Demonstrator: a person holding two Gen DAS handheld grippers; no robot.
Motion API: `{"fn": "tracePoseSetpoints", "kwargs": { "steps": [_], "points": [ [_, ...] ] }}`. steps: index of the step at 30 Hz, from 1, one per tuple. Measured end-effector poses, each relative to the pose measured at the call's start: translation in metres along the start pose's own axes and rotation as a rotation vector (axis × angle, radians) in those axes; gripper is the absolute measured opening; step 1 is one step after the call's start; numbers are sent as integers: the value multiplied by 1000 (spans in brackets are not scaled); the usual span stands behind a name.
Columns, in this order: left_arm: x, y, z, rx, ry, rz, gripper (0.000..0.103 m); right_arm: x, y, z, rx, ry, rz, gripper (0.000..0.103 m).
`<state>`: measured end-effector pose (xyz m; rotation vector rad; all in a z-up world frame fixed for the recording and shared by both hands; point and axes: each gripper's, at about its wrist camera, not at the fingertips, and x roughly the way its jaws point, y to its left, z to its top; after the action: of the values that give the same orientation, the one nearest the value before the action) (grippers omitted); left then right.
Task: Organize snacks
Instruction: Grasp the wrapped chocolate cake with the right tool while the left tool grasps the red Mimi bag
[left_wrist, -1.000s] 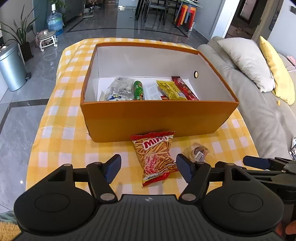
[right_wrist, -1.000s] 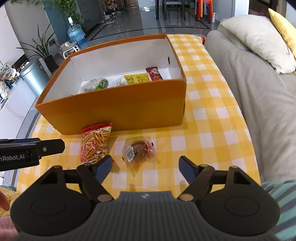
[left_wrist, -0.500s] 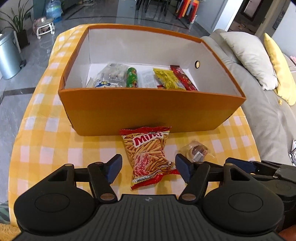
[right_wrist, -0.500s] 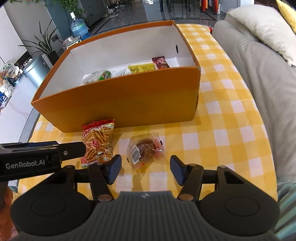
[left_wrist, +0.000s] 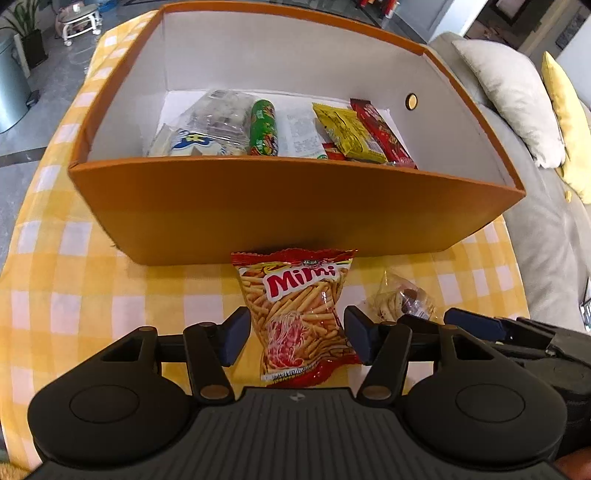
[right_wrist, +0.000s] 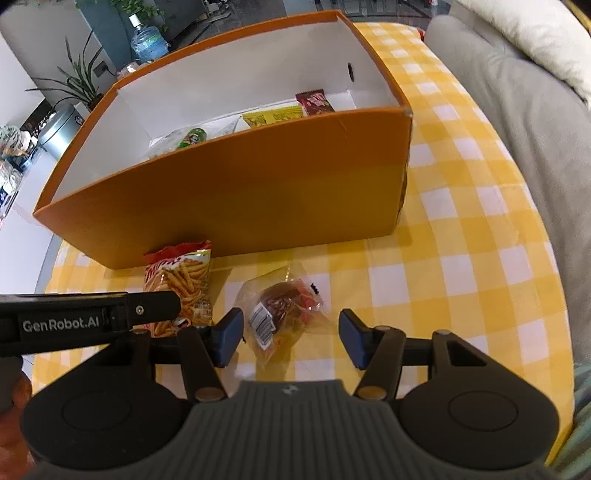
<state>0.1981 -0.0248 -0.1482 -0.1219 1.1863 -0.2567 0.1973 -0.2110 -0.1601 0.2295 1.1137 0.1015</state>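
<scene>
An orange box (left_wrist: 280, 210) stands on the yellow checked table, with several snacks inside: a clear bag, a green tube (left_wrist: 263, 127), a yellow packet (left_wrist: 345, 131) and a red bar (left_wrist: 380, 129). A red Mimi stick-snack bag (left_wrist: 299, 310) lies in front of the box. My left gripper (left_wrist: 297, 334) is open, its fingers on either side of the bag's lower half. A clear-wrapped brown pastry (right_wrist: 280, 310) lies to the right of it. My right gripper (right_wrist: 290, 334) is open around the pastry. The box also shows in the right wrist view (right_wrist: 236, 192).
A grey sofa (right_wrist: 517, 110) with white and yellow cushions runs along the table's right side. A metal bin (left_wrist: 11, 85), a plant and a water bottle (right_wrist: 147, 42) stand on the floor beyond the table's left and far sides.
Both grippers have moved forward and down towards the table. The left one now straddles the Mimi bag and the right one straddles the pastry. Both jaws have narrowed somewhat.
</scene>
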Motion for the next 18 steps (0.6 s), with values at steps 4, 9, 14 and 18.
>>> {"fn": "tracePoseSetpoints", "kwargs": {
  "steps": [4, 9, 14, 18],
  "points": [
    [9, 5, 2, -9, 21, -4, 63, 5, -3, 2, 9, 3, 16, 56],
    [18, 11, 4, -20, 35, -14, 65, 11, -3, 6, 6, 9, 33, 56],
    [23, 16, 4, -35, 50, -26, 68, 21, -7, 7, 47, 40, 53, 56],
    [24, 13, 5, -22, 47, -20, 68, 25, -6, 9, 43, 44, 62, 50]
  ]
}}
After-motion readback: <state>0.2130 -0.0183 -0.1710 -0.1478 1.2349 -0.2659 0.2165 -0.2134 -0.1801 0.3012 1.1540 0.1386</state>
